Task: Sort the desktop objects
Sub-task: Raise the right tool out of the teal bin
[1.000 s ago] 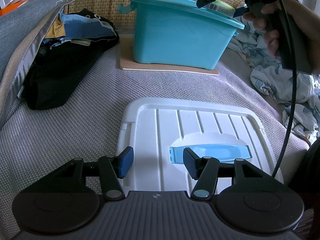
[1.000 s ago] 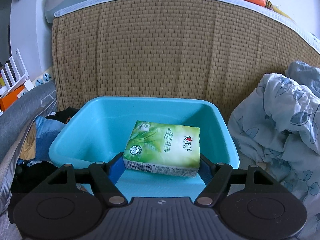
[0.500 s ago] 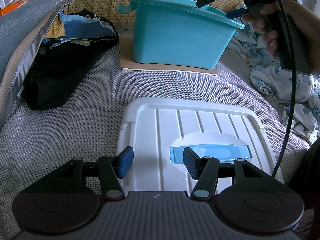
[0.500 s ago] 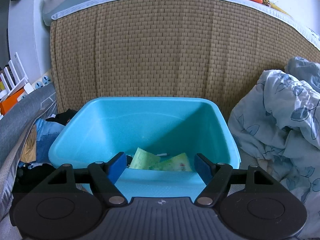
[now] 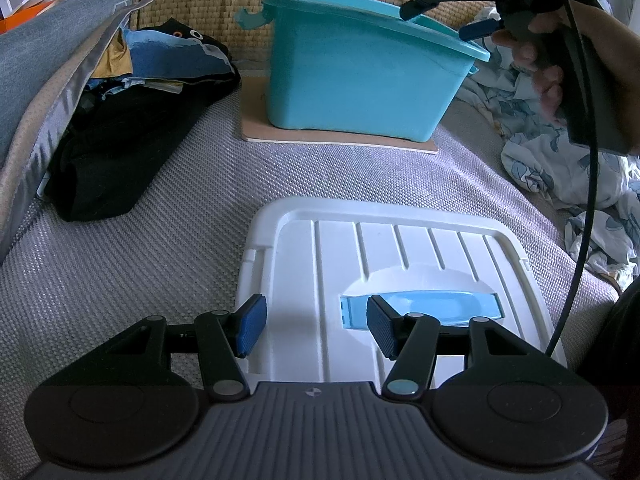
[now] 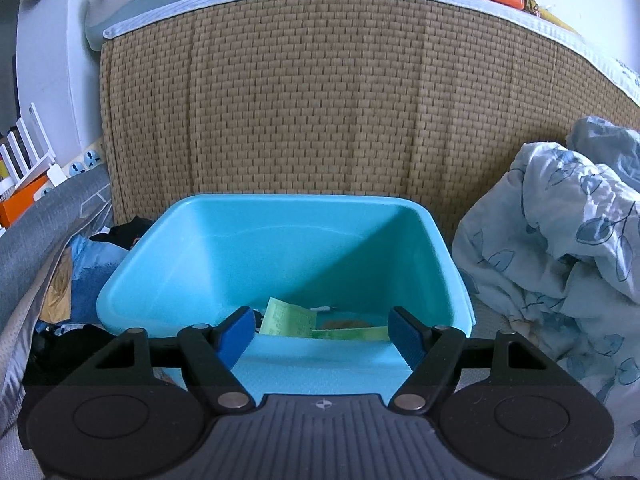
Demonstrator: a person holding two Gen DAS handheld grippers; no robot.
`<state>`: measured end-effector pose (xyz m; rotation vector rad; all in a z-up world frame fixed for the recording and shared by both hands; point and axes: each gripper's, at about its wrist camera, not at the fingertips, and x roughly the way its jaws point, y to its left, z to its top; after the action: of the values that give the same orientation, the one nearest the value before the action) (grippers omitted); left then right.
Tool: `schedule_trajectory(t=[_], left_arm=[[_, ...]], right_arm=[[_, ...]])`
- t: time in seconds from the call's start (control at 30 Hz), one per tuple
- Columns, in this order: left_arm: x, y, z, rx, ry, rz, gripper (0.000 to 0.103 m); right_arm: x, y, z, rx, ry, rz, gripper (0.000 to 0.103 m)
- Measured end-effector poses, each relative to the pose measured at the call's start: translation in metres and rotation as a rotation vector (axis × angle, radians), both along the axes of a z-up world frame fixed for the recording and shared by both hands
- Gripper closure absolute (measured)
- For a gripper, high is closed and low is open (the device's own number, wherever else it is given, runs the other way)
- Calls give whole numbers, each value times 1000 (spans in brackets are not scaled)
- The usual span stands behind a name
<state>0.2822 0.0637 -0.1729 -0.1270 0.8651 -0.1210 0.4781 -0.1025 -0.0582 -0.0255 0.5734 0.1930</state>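
A turquoise plastic bin (image 5: 360,76) stands on a thin board at the back of the grey woven surface; it also shows in the right wrist view (image 6: 280,248). A green tissue pack (image 6: 316,322) lies inside it at the bottom, partly hidden by the near wall. My right gripper (image 6: 322,336) is open and empty, just above the bin's near rim; it also shows in the left wrist view (image 5: 440,16). My left gripper (image 5: 314,330) is open and empty, low over the white bin lid (image 5: 400,264) with its light blue handle (image 5: 436,308).
A pile of dark clothes (image 5: 132,132) and a grey cushion (image 5: 44,80) lie at the left. A blue-patterned quilt (image 6: 560,248) is bunched at the right. A woven headboard (image 6: 320,100) rises behind the bin.
My right gripper opened and let go of the green tissue pack, which dropped into the bin. The right gripper then drew back and up slightly. The left gripper has not moved.
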Motion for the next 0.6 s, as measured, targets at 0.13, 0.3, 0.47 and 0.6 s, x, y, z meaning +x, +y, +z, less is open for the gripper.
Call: schedule_trajectory(t=[0.13,0.3,0.47,0.6], left_arm=[[0,1,2,4,-7,1,43],[0,-1,4,8,-12,-4,43],[0,-3,5,12,-16,-10,43],[0,-4,5,14,-17,-13,43]], right_arm=[[-3,-2,2,-1,-5,-5,26],[-7,-5,4,11,1,-12,26],[-15,-8,7,18,-3,-15,26],[-22,-14,9,34,3,-17,26]])
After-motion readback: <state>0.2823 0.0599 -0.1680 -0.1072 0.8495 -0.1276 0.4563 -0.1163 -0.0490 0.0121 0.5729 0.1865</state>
